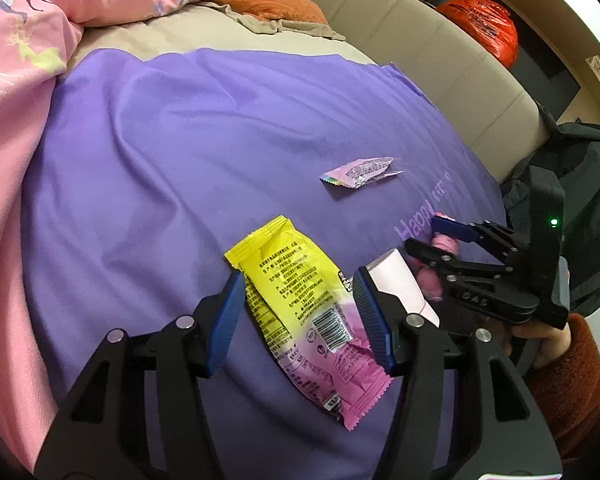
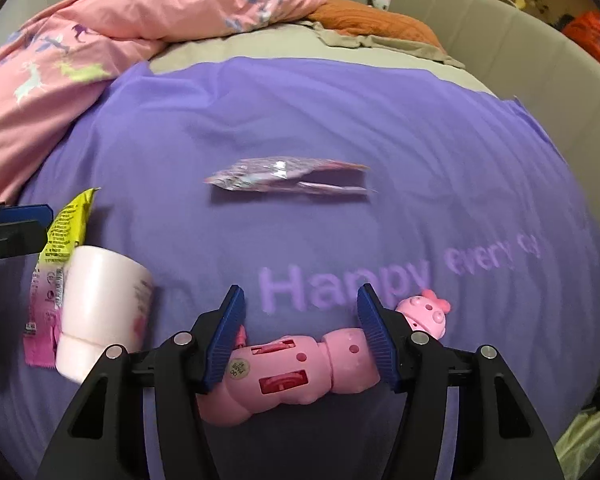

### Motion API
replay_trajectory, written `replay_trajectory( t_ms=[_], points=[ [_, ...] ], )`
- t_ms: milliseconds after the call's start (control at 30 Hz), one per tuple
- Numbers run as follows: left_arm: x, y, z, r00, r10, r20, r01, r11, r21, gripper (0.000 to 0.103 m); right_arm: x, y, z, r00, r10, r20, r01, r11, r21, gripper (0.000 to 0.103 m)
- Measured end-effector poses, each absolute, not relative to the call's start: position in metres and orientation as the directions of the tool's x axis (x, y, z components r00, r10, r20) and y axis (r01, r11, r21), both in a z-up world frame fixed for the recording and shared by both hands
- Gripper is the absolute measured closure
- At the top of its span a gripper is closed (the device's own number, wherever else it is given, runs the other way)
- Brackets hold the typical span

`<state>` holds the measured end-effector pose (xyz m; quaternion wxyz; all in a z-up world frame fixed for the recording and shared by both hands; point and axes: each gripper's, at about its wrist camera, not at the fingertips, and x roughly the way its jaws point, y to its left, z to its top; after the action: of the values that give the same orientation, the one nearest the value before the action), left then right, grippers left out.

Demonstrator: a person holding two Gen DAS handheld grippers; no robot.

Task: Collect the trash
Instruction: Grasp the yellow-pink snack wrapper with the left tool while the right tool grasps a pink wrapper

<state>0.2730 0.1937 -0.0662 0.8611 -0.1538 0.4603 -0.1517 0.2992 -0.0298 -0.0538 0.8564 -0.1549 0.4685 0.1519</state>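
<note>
A yellow and pink snack wrapper [image 1: 300,312] lies flat on the purple cloth [image 1: 180,160]. My left gripper [image 1: 300,312] is open and its blue fingers straddle the wrapper. A small crumpled pink foil wrapper [image 1: 360,172] lies further away; it also shows in the right wrist view [image 2: 288,180]. My right gripper [image 2: 300,336] is open over a pink pig toy [image 2: 300,372] that lies on its side between its fingers. The right gripper also shows in the left wrist view [image 1: 428,236]. The yellow wrapper [image 2: 60,240] shows at the left of the right wrist view.
A pale pink tube [image 2: 100,308] lies beside the yellow wrapper, also in the left wrist view [image 1: 404,280]. A pink duvet [image 1: 20,120] is piled at the left and an orange pillow [image 1: 268,4] at the back. The padded beige bed edge [image 1: 440,60] runs along the right.
</note>
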Motion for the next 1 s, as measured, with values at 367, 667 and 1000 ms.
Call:
replay_trajectory(
  t_ms=[367, 667, 1000],
  points=[
    [0.272, 0.190, -0.067, 0.536, -0.375, -0.756, 0.116, 0.920, -0.374, 0.050, 0.360, -0.029, -0.055, 0.498, 0.323, -0.805, -0.156, 0.946, 0.283, 0.055],
    [0.269, 0.189, -0.066, 0.532, -0.380, -0.757, 0.117, 0.918, -0.378, 0.050, 0.384, 0.006, -0.049, 0.505, 0.301, -0.809, -0.241, 0.949, 0.203, 0.092],
    [0.268, 0.185, -0.081, 0.486, -0.345, -0.803, 0.050, 0.928, -0.368, 0.063, 0.294, -0.056, 0.006, 0.591, 0.321, -0.740, -0.308, 0.938, 0.161, 0.097]
  ],
)
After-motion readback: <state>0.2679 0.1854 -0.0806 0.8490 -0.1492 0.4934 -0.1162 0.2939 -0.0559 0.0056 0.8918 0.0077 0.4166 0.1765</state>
